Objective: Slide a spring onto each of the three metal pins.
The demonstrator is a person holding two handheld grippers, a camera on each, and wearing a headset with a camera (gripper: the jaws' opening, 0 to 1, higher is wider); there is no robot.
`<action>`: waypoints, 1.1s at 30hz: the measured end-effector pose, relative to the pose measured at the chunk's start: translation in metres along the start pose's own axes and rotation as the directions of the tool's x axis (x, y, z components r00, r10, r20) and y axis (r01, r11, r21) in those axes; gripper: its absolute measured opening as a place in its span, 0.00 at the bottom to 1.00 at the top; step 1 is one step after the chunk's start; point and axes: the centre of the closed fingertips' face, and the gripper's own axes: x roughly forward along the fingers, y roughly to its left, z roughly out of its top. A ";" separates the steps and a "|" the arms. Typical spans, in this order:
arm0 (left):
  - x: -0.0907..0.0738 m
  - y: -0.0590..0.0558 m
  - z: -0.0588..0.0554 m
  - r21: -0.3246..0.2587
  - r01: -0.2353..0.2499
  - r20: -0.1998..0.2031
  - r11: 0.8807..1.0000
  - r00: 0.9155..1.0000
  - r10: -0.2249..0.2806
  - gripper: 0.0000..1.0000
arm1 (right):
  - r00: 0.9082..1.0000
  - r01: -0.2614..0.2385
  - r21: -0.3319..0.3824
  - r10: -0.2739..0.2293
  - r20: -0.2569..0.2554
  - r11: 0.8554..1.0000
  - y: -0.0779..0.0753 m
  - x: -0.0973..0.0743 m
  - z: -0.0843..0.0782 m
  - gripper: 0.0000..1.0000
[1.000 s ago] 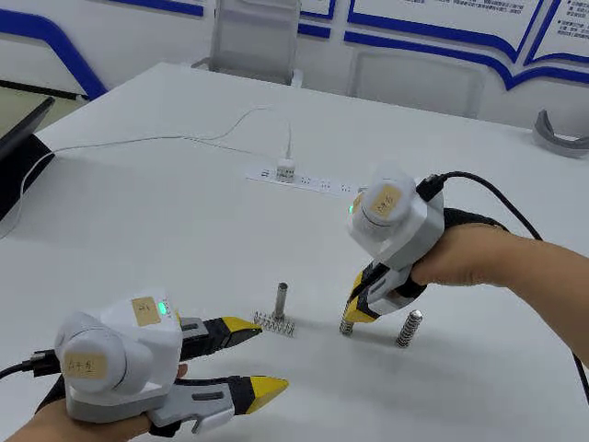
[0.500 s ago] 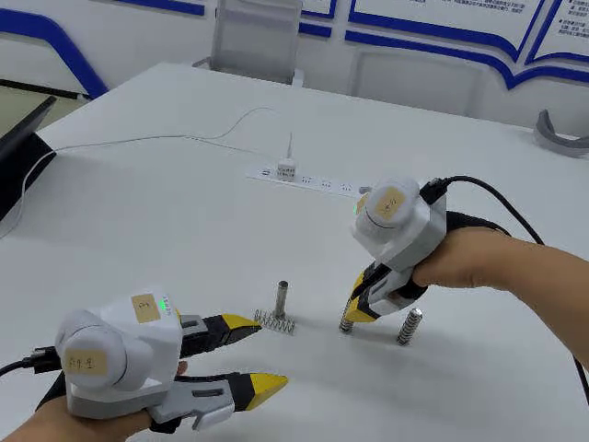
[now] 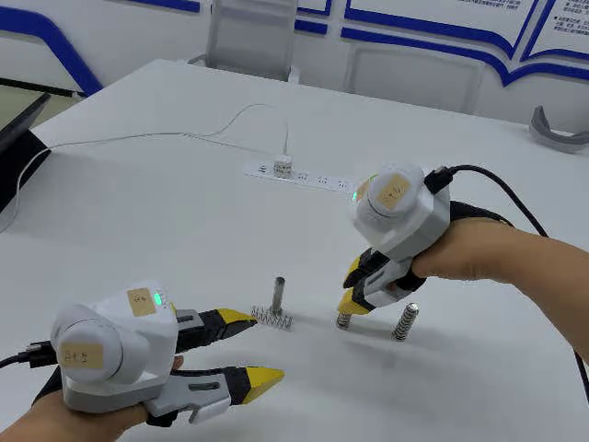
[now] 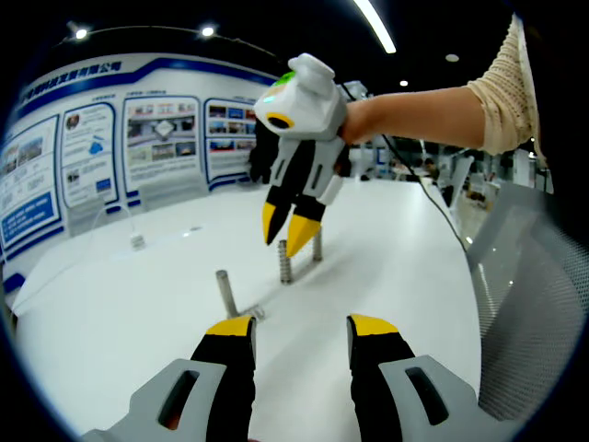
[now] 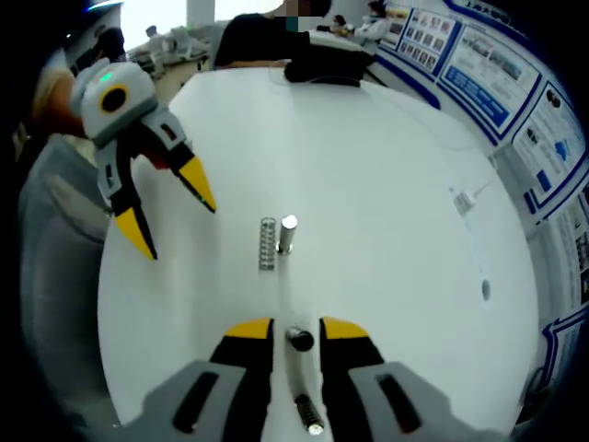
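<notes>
A bare metal pin [image 3: 277, 293] stands upright on the white table [image 3: 166, 221], with a loose spring [image 3: 273, 319] lying at its foot. To its right, the middle pin [image 3: 343, 319] and the right pin [image 3: 403, 321] each wear a spring. My right gripper [image 3: 350, 288] hovers just over the middle pin, jaws a little apart, nothing held. From its own view that pin's top [image 5: 299, 339] sits between the jaws, with the bare pin [image 5: 288, 232] and loose spring [image 5: 267, 244] beyond. My left gripper [image 3: 258, 348] is open near the loose spring; ahead of it I see the bare pin [image 4: 224, 293] and the right gripper [image 4: 282, 230].
A white power strip [image 3: 299, 175] with a thin cable lies farther back on the table. A grey chair [image 3: 253, 37] stands behind the far edge. A dark screen [image 3: 17, 152] sits at the left edge and a grey curved object [image 3: 557, 133] at the far right.
The right gripper has risen slightly off the middle pin's spring. The left gripper has stayed about where it was. The head camera has shifted a little.
</notes>
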 end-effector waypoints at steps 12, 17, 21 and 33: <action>-0.003 0.004 -0.002 -0.005 -0.012 0.000 1.000 1.000 0.012 0.40 | 0.998 -0.033 0.020 0.032 0.052 0.999 0.013 0.023 0.024 0.20; -0.003 0.004 -0.002 -0.006 -0.012 -0.001 1.000 1.000 0.012 0.40 | 0.998 -0.041 0.024 0.039 0.054 0.999 0.019 0.038 0.028 0.18; -0.003 0.004 -0.002 -0.005 -0.013 -0.002 1.000 1.000 0.013 0.40 | 0.998 -0.043 0.034 0.042 0.053 0.998 0.020 0.046 0.028 0.18; -0.005 0.005 -0.005 -0.011 -0.015 -0.008 1.000 1.000 0.015 0.40 | 0.997 -0.059 0.068 0.055 0.057 0.996 0.024 0.061 0.030 0.15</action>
